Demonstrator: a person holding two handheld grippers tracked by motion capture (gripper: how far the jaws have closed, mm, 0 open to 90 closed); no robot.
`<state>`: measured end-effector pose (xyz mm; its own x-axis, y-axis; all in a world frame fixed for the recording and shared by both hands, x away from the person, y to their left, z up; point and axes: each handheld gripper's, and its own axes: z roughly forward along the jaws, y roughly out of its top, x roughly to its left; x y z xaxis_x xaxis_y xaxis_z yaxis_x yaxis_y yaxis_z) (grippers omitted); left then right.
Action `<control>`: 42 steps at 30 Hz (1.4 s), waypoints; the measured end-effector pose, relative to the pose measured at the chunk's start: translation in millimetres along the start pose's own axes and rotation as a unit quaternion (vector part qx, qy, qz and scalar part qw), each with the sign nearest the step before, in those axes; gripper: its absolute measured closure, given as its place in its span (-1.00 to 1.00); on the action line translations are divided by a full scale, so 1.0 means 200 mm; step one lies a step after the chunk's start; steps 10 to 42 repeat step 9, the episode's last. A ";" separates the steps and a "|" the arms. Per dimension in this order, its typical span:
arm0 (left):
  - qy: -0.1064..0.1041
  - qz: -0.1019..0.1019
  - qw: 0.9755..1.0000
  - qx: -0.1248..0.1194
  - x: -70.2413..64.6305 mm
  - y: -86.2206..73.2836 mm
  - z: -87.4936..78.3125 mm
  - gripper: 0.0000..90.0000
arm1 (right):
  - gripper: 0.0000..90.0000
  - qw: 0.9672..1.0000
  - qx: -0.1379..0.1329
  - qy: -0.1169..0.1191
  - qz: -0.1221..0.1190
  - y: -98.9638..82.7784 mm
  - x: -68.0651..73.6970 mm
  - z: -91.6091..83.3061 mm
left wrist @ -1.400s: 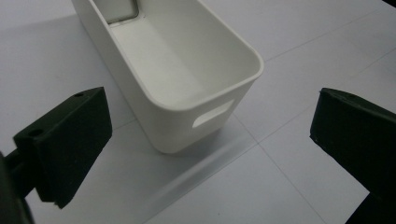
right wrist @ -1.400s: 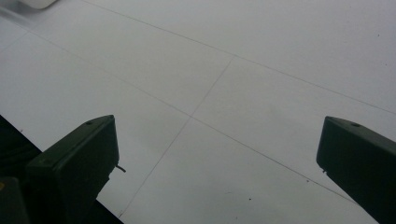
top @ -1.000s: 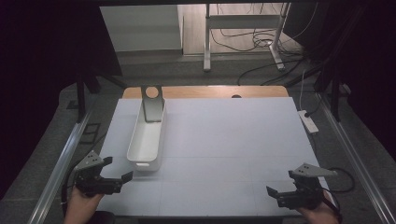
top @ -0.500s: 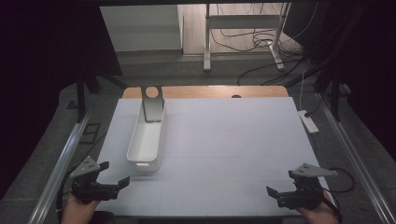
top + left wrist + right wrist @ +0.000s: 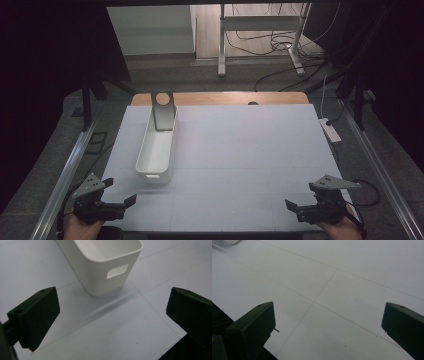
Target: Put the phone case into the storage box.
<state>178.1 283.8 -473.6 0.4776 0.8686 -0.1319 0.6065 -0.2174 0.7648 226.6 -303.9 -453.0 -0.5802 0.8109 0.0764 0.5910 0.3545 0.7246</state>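
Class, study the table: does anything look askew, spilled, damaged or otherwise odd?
One thing stands out: the long white bin lies slightly slanted to the mat's grid lines, and a grey stand with a round hole leans in its far end. Nothing is spilled or broken.

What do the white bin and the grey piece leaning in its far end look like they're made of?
White bin: looks like moulded plastic with a smooth satin finish, given its thin rounded rim and cut-out handle slot. Grey piece: a flat panel with a round hole, possibly metal or stiff plastic; too small to say.
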 end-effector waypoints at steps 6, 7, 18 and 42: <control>0.001 -0.002 1.000 -0.002 0.00 -0.01 -0.01 -1.00 | -1.00 1.000 0.000 0.000 -0.001 0.00 0.00 0.00; 0.001 -0.004 1.000 0.000 0.00 -0.01 0.00 -1.00 | -1.00 1.000 0.001 0.000 -0.001 0.00 0.00 0.00; 0.001 -0.005 1.000 -0.001 0.00 0.00 0.00 -1.00 | -1.00 1.000 0.001 0.001 -0.001 0.00 0.00 0.00; 0.001 -0.005 1.000 -0.001 0.00 0.00 0.00 -1.00 | -1.00 1.000 0.001 0.001 -0.001 0.00 0.00 0.00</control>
